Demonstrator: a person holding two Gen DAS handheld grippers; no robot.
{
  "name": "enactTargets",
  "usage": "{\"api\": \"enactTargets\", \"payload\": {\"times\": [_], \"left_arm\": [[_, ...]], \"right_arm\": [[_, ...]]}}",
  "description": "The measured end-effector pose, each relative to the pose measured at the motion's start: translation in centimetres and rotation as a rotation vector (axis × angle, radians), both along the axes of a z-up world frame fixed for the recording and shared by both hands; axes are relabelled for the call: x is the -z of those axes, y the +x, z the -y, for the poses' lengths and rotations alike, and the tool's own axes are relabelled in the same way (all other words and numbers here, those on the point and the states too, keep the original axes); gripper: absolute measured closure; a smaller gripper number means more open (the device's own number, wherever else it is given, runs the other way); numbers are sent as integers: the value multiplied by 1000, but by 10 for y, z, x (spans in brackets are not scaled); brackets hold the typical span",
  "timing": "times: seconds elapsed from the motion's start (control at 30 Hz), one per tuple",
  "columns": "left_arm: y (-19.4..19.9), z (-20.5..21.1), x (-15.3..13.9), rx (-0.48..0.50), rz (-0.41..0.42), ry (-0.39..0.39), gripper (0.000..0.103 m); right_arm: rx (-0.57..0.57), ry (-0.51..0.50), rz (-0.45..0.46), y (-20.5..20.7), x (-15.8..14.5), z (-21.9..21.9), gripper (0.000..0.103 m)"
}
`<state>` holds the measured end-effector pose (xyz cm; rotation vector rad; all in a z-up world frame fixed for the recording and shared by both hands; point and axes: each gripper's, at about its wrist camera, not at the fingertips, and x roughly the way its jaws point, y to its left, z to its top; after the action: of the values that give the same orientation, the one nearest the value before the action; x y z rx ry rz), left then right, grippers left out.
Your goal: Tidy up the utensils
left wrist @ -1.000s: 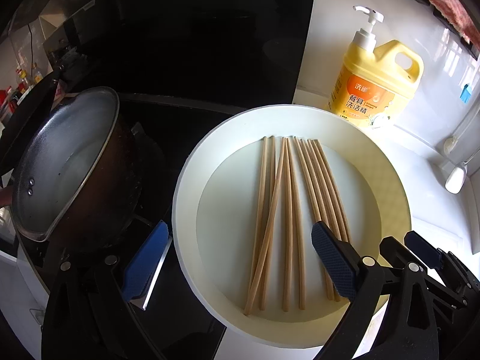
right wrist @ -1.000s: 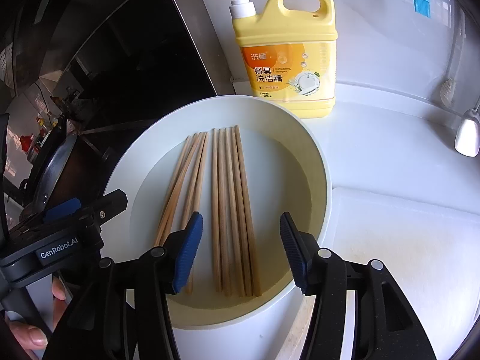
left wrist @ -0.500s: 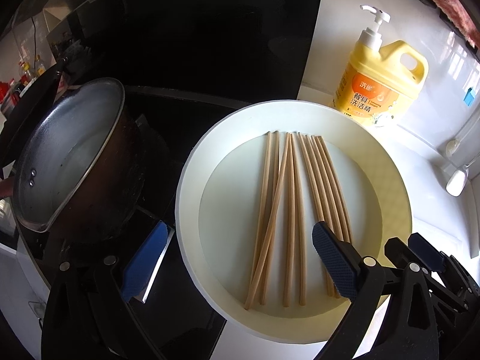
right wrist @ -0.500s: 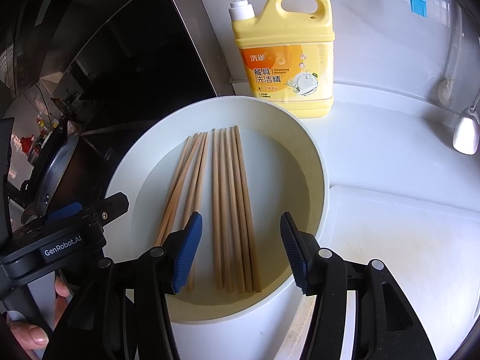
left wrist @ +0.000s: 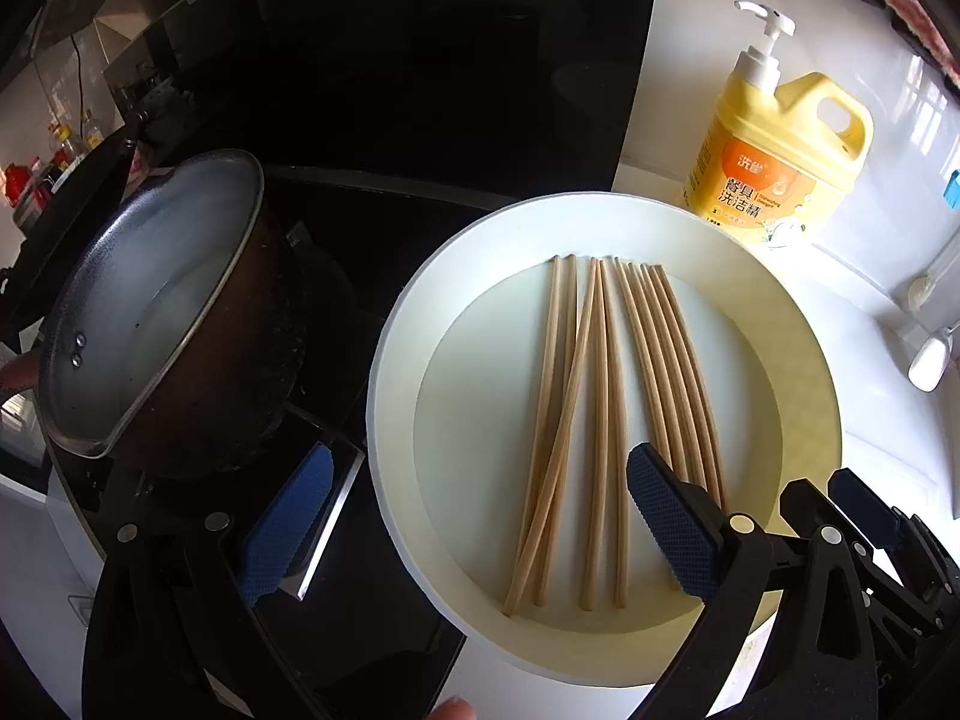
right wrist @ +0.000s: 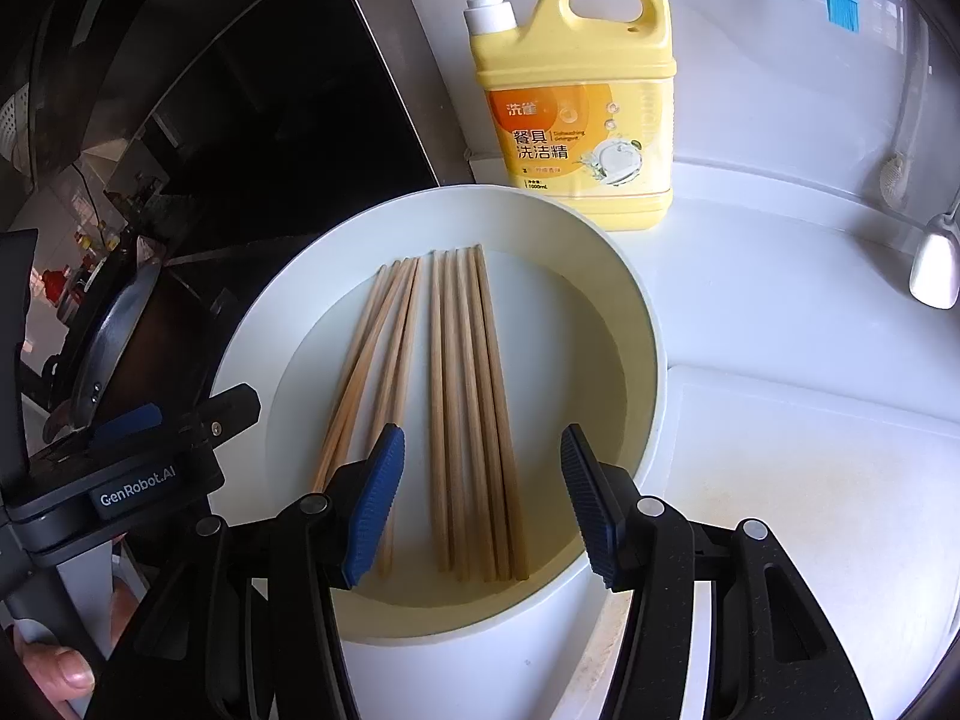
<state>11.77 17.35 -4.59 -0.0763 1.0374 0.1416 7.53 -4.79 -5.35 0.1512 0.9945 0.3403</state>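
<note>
Several wooden chopsticks lie lengthwise in a white plate [left wrist: 393, 396] [right wrist: 630, 312], split into a left bunch [left wrist: 564, 420] [right wrist: 372, 360] and a right bunch [left wrist: 666, 378] [right wrist: 468, 390]. My left gripper [left wrist: 480, 525] is open wide above the plate's near left rim, one finger over the stove and the other over the right bunch's near ends; it also shows at the left of the right wrist view [right wrist: 150, 420]. My right gripper [right wrist: 483, 504] stands open above the near ends of the right bunch, touching nothing. It appears in the left wrist view too [left wrist: 870, 516].
A yellow dish soap bottle [right wrist: 579, 114] [left wrist: 774, 162] stands behind the plate. A dark pot [left wrist: 150, 312] holding water sits on the black stove at the left. A white cutting board [right wrist: 810, 480] lies right of the plate, with a white spoon [right wrist: 933, 264] beyond it.
</note>
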Motion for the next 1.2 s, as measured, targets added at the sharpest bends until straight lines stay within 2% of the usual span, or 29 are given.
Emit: {"api": "enactTargets", "payload": {"times": [1.2], "left_arm": [[1,2,0,3,15,8,6]], "right_arm": [[6,-2,-10,0,0,1,51]]}}
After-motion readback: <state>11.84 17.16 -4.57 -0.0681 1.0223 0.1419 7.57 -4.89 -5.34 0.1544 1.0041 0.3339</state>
